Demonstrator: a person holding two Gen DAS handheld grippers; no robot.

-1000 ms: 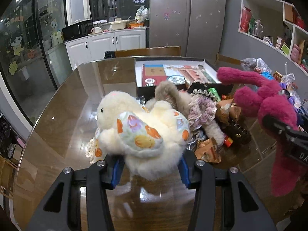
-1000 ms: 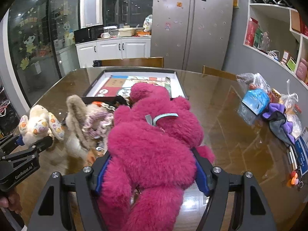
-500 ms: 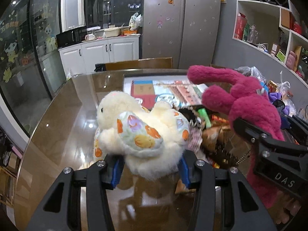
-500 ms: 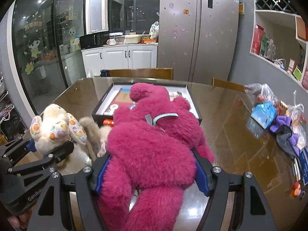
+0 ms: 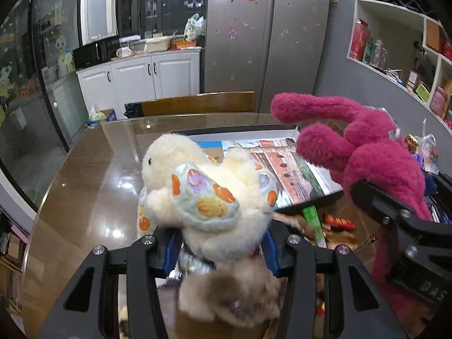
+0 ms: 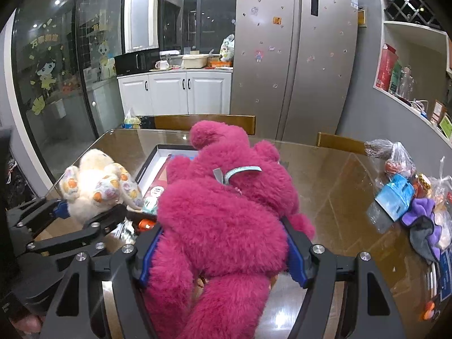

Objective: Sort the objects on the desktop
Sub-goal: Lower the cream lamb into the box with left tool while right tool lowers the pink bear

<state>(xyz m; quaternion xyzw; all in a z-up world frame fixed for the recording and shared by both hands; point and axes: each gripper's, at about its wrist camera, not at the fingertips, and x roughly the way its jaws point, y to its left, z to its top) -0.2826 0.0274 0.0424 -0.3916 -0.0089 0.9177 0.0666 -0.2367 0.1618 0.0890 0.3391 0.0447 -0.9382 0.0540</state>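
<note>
My left gripper (image 5: 221, 250) is shut on a cream plush toy (image 5: 209, 195) with orange-patterned ears, held above the table; the same cream plush toy (image 6: 96, 186) shows at the left of the right wrist view, in the left gripper (image 6: 93, 213). My right gripper (image 6: 223, 254) is shut on a large magenta plush bear (image 6: 226, 220) that fills the view and hides what lies below it. That bear (image 5: 370, 158) hangs at the right of the left wrist view. Ahead of both toys lies a flat black-rimmed box (image 5: 285, 163) with a printed inside.
A beige furry toy (image 5: 231, 296) and snack packets (image 5: 313, 223) lie on the glossy brown table (image 5: 90, 186) under the left gripper. Bags, a blue pack and purple cloth (image 6: 406, 197) crowd the table's right edge. Wooden chairs (image 6: 203, 123) stand at the far side.
Both grippers have carried their toys forward and a little upward, toward the flat box. The heap of snacks and the furry toy has slid down under the left gripper in its view.
</note>
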